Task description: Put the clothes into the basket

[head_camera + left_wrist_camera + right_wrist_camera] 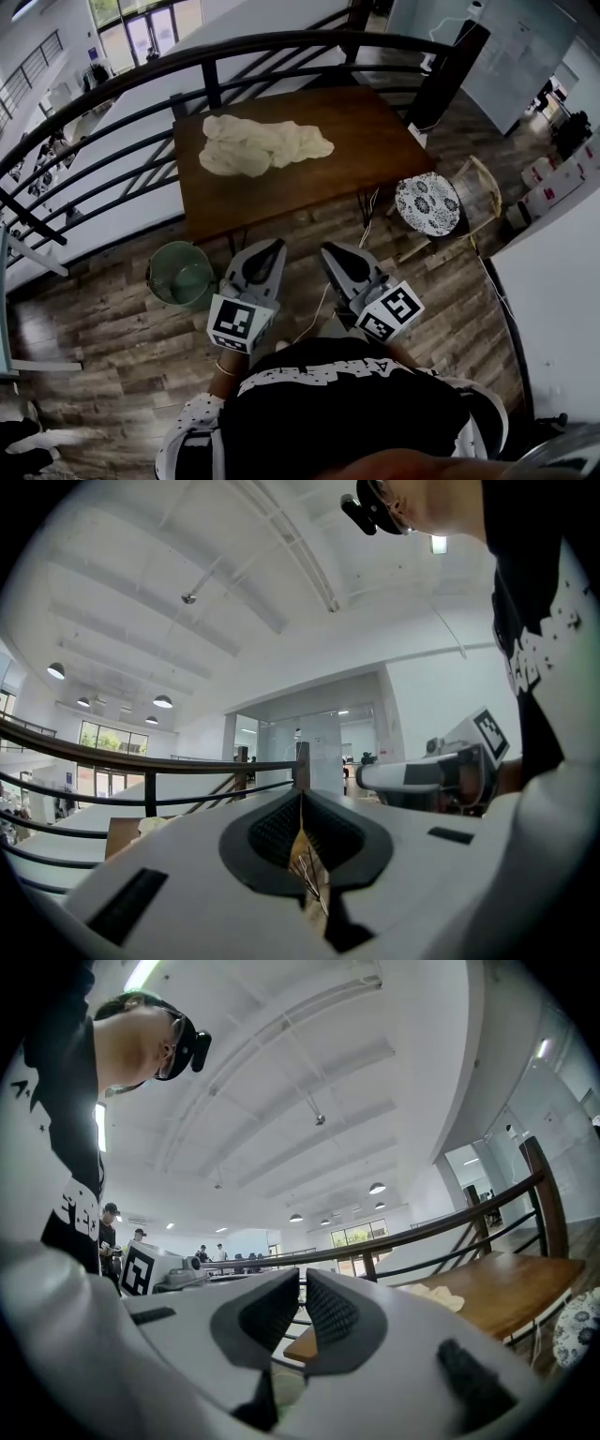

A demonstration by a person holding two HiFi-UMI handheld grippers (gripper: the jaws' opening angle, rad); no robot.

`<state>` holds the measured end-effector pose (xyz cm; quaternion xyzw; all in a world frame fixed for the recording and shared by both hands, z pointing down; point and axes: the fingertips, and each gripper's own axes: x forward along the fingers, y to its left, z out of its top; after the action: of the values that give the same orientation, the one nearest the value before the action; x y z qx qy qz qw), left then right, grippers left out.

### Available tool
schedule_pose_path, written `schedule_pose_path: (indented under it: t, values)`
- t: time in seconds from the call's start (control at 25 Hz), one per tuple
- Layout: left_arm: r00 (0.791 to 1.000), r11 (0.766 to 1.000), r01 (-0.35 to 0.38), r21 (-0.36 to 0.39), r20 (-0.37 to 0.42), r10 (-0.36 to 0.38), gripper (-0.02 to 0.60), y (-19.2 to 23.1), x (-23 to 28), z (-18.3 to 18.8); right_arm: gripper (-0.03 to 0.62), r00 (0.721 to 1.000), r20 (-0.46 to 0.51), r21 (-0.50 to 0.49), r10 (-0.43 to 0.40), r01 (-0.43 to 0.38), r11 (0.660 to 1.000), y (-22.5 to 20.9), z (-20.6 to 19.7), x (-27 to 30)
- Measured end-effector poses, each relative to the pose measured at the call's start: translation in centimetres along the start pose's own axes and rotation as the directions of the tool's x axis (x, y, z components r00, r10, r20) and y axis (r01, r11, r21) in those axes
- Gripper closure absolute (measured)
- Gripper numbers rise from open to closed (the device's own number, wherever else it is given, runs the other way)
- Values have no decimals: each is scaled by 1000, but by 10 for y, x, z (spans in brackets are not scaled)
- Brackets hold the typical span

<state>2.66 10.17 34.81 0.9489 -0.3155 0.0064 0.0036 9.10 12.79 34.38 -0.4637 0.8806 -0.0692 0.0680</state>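
A crumpled cream cloth (262, 145) lies on the far left part of a brown wooden table (366, 141). A round green basket (180, 275) stands on the floor near the table's front left corner. My left gripper (277, 246) and right gripper (328, 251) are held level side by side in front of the table, short of its front edge. Both are shut with nothing between their jaws. In the left gripper view the jaws (302, 795) meet; the right gripper view shows its tips (302, 1281) together, with the cloth (433, 1296) far ahead on the table.
A curved black railing (281, 52) runs behind and to the left of the table. A chair with a patterned round cushion (427, 203) stands at the table's right front corner. White boxes (548, 187) sit at the far right. The floor is wood planks.
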Motion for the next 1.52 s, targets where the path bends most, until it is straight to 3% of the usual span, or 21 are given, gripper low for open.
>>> schedule_pose_path:
  t: [1.52]
  values:
    - [996, 992, -94, 89, 1, 94, 566, 31, 125, 20, 559, 992, 20, 70, 125, -126, 990, -124, 19, 53]
